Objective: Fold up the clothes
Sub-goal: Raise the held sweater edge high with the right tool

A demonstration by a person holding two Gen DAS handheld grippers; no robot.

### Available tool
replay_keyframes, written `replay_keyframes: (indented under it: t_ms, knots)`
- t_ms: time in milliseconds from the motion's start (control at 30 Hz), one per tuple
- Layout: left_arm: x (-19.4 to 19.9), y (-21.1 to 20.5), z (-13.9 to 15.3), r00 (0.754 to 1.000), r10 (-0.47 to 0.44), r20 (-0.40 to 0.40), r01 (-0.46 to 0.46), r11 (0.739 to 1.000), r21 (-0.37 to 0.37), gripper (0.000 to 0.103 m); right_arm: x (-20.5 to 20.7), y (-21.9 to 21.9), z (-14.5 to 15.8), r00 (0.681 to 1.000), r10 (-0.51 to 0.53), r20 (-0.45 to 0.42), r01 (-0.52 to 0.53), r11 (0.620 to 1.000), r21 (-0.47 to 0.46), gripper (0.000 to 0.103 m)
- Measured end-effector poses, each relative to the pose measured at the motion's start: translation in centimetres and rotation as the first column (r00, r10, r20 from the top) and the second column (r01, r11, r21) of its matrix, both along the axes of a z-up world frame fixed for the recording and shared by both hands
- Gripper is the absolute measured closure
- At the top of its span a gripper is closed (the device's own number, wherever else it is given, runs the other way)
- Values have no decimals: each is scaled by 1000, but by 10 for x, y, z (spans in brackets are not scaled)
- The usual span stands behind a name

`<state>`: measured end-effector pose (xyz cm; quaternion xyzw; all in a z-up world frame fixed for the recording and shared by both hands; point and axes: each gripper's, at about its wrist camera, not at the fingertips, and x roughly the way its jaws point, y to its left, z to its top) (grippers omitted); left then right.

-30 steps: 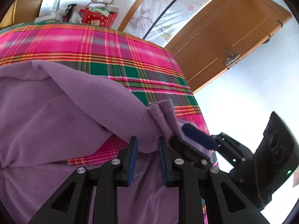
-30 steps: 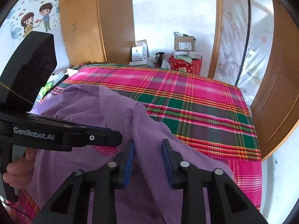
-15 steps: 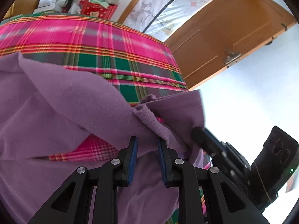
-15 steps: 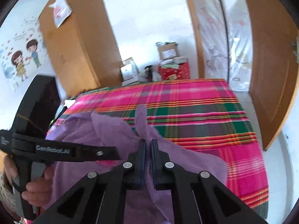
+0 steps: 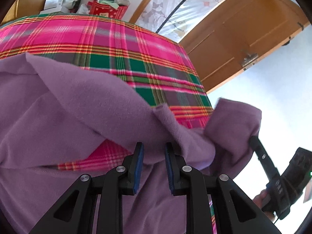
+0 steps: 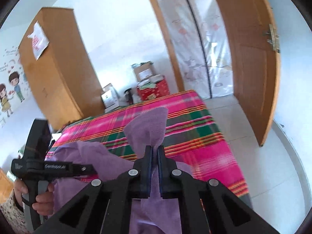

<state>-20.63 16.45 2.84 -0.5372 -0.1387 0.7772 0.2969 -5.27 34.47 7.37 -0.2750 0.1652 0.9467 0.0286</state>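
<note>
A fold of the soft purple fleece garment (image 6: 150, 124) is now clamped and raised by the right gripper (image 6: 153, 156), parted a second ago. The left gripper (image 5: 152, 154) is kept narrowly parted around cloth over the pink-and-green plaid bed (image 5: 109, 44), near its right edge.

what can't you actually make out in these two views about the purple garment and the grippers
- Purple garment: its type and full outline; the bottom edge cuts it off in the left wrist view, and folds cover the rest.
- Left gripper: the fingers stand apart, but whether they pinch cloth; fabric bunches over the tips.
- Right gripper: how much cloth it clamps; its own fingers hide that.
- Boxes beyond the plaid bed cover: labels too small.
</note>
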Motion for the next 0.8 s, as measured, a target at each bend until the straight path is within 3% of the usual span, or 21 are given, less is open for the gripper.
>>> replay_keyframes:
  t_ms: [200, 600, 700, 800]
  knots:
    - [21, -16, 2, 999, 30, -21, -30, 999, -21, 80, 27, 26, -1, 991, -133, -9, 132, 991, -17, 97]
    - [88, -37, -6, 993, -97, -67, 88, 988, -126, 80, 56, 50, -11, 958, -286, 21, 284, 956, 68, 97]
    - [105, -60, -5, 993, -81, -82, 67, 985, -158, 80, 60, 58, -16, 946, -321, 37, 318, 945, 75, 97]
    - [121, -92, 0, 996, -17, -88, 4, 989, -149, 80, 64, 72, -24, 939, -337, 72, 336, 942, 16, 97]
